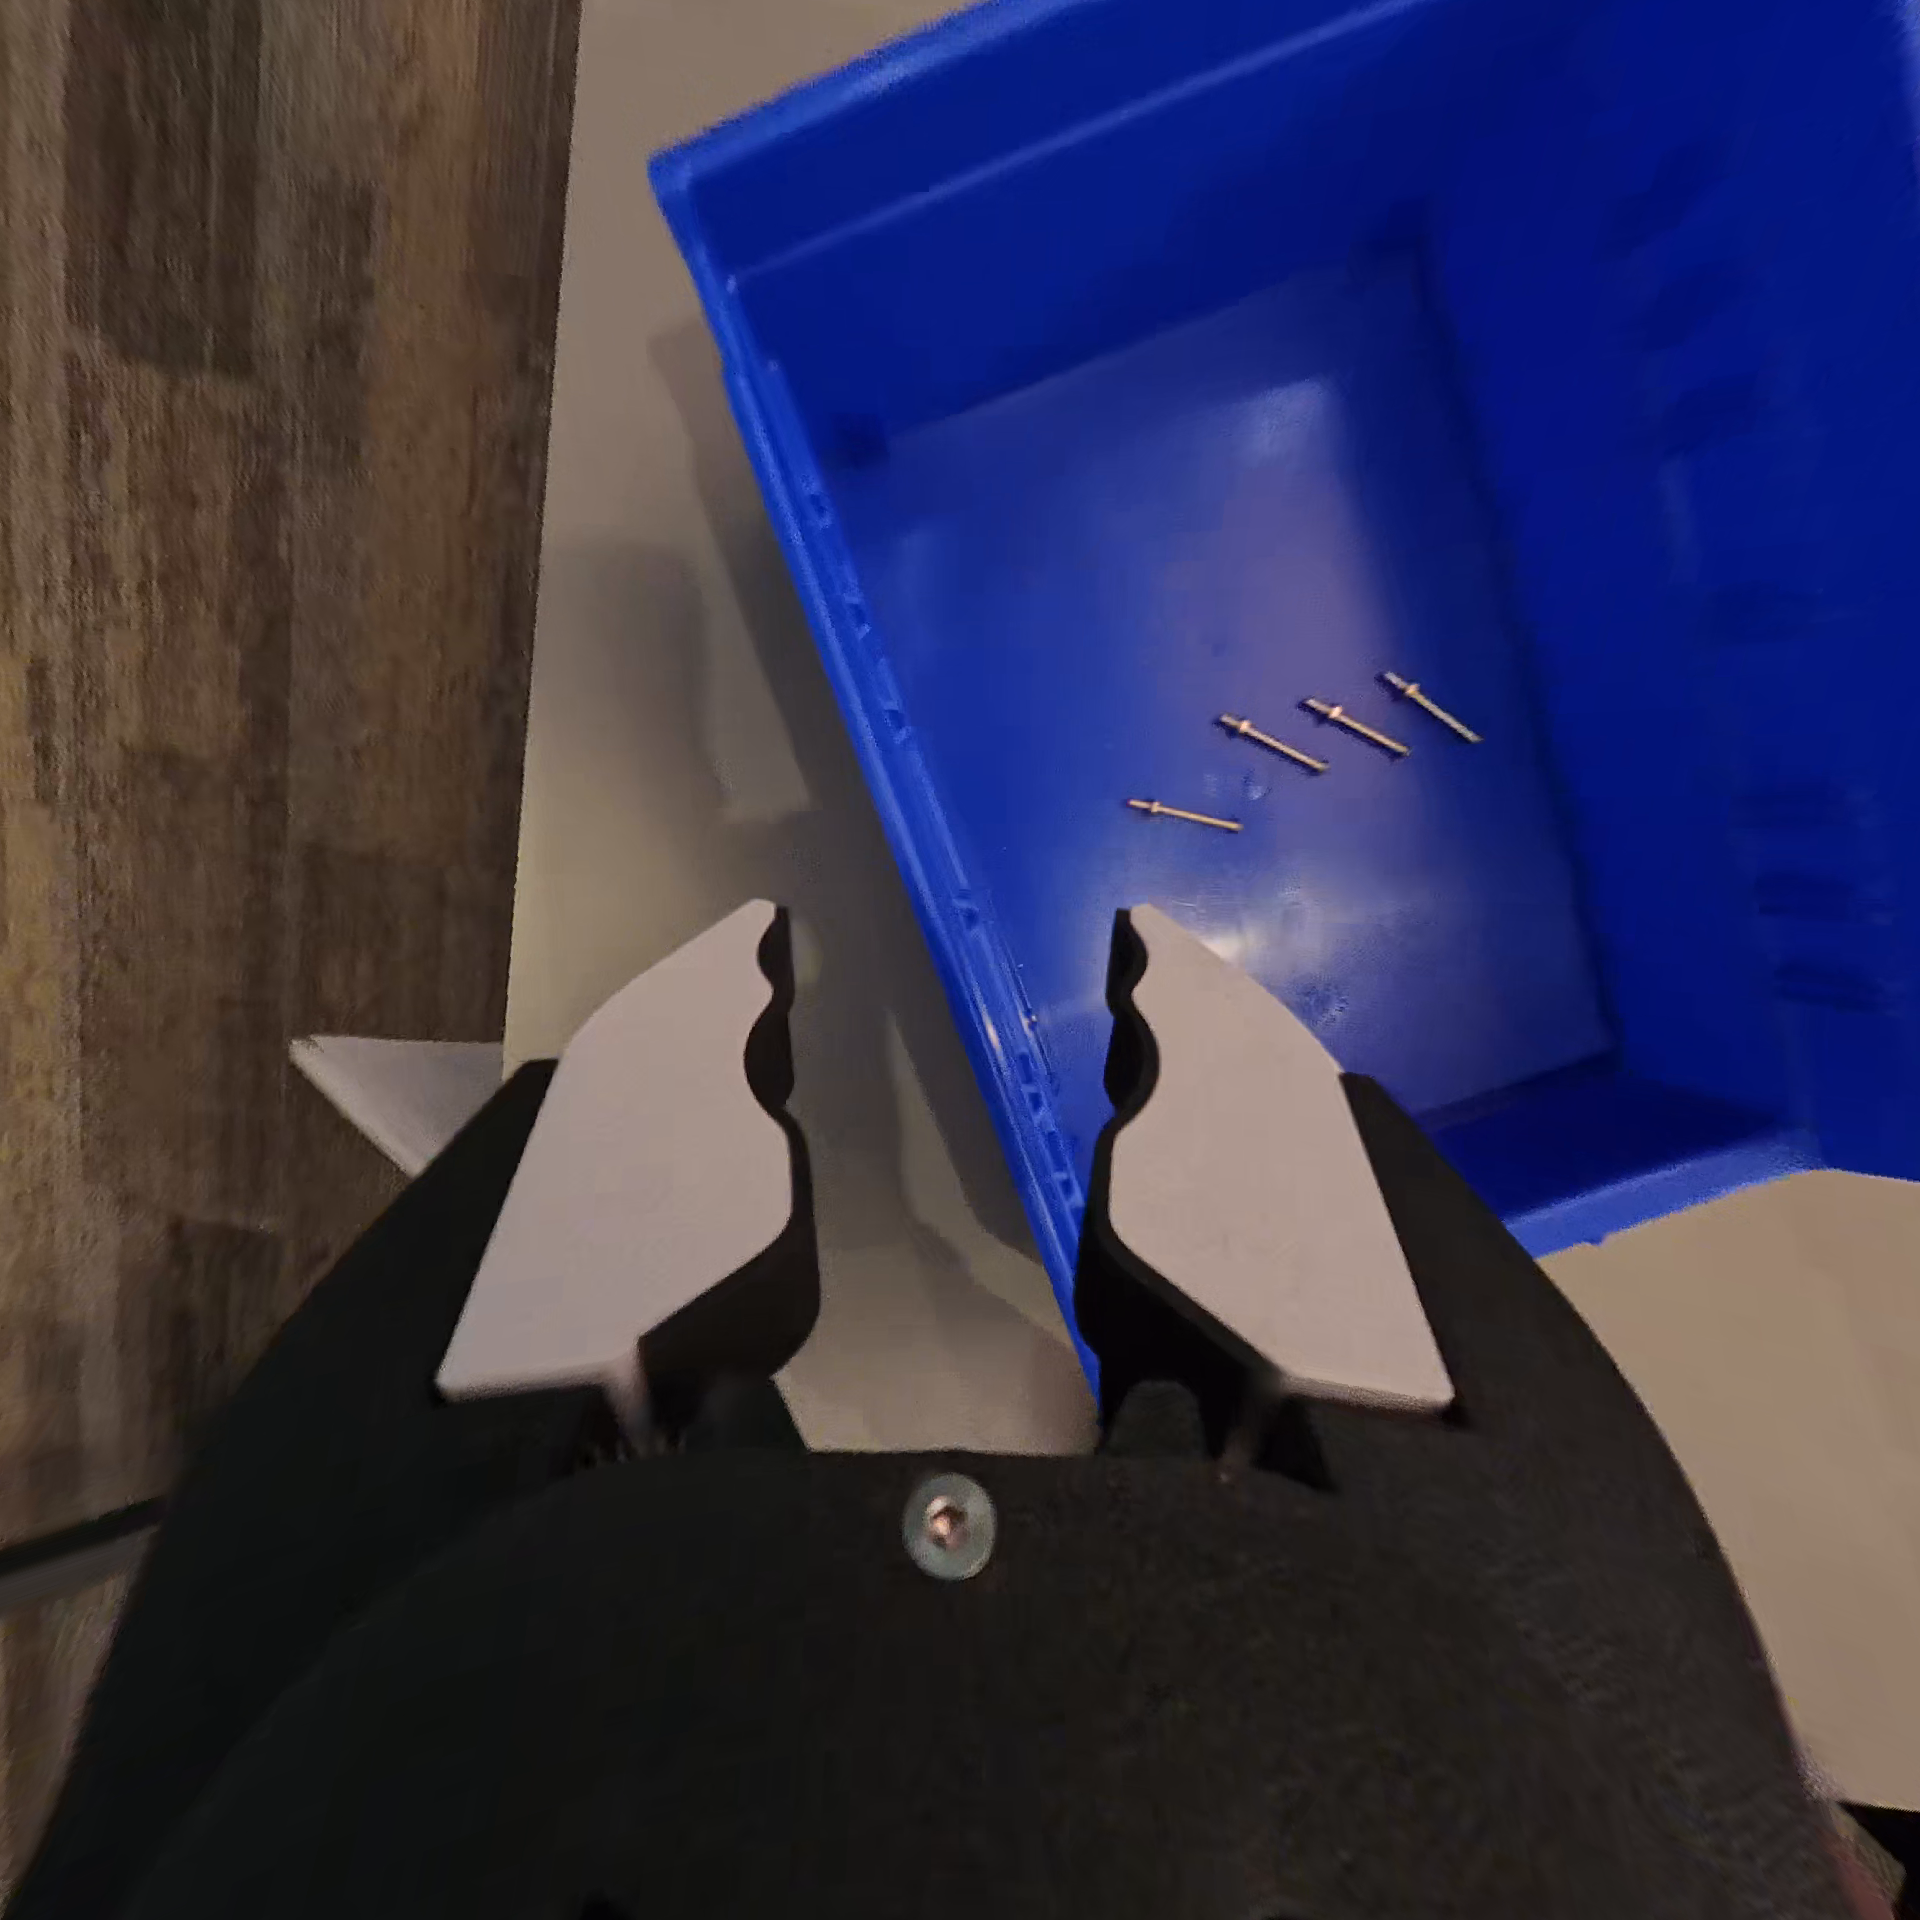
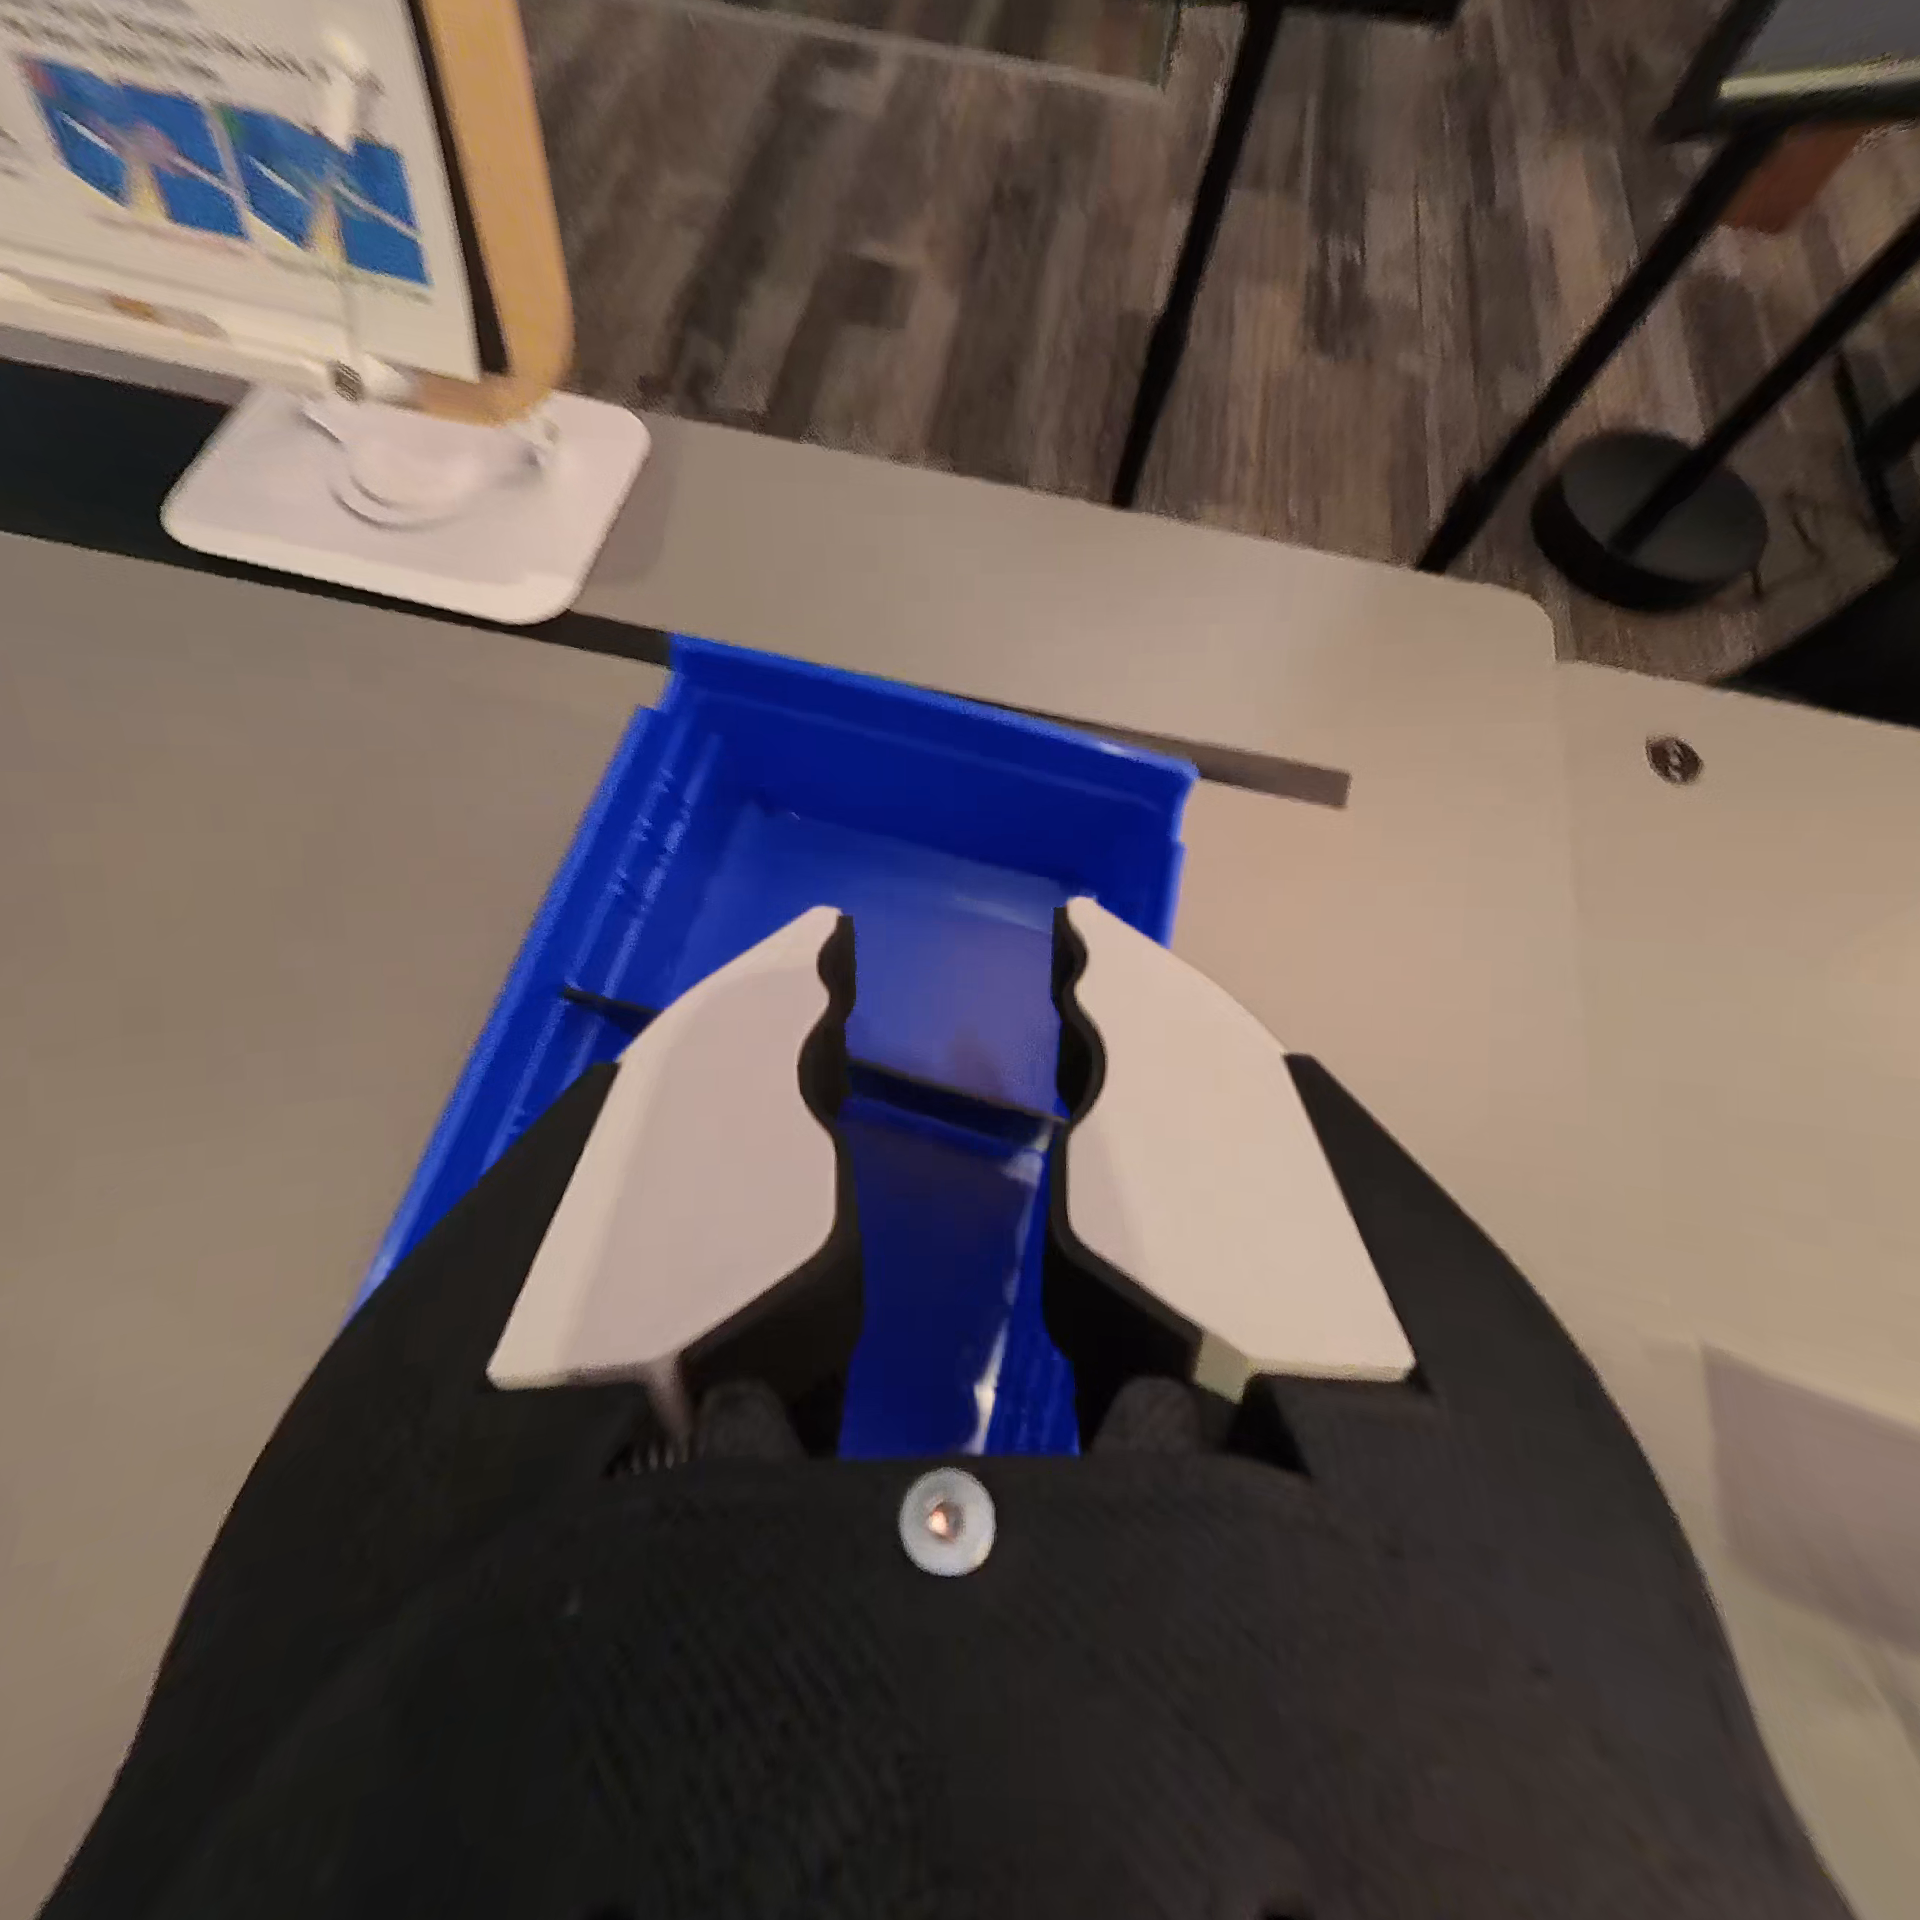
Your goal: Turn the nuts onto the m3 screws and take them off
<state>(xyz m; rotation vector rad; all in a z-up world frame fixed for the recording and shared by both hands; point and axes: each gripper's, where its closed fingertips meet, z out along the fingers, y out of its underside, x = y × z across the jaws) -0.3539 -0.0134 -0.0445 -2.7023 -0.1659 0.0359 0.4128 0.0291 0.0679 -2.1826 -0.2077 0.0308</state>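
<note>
In the left wrist view, several thin brass-coloured screws (image 1: 1273, 742) lie side by side on the floor of a blue plastic bin (image 1: 1662, 312); some carry a small nut near the head. My left gripper (image 1: 951, 920) is open and empty, above the bin's near left wall, short of the screws. In the right wrist view, my right gripper (image 2: 951, 920) is open and empty, hovering over a narrow blue bin (image 2: 914, 748) with a divider (image 2: 935, 1091). No screws or nuts show in that bin.
Both bins sit on a beige table (image 2: 312, 935). A white stand base (image 2: 416, 499) with a printed sheet (image 2: 208, 177) stands at the far left. Wood-look floor (image 1: 260, 520) lies past the table's left edge. Black stand legs (image 2: 1652, 520) are behind the table. Spacing between my two grippers at the tips: around 80 centimeters.
</note>
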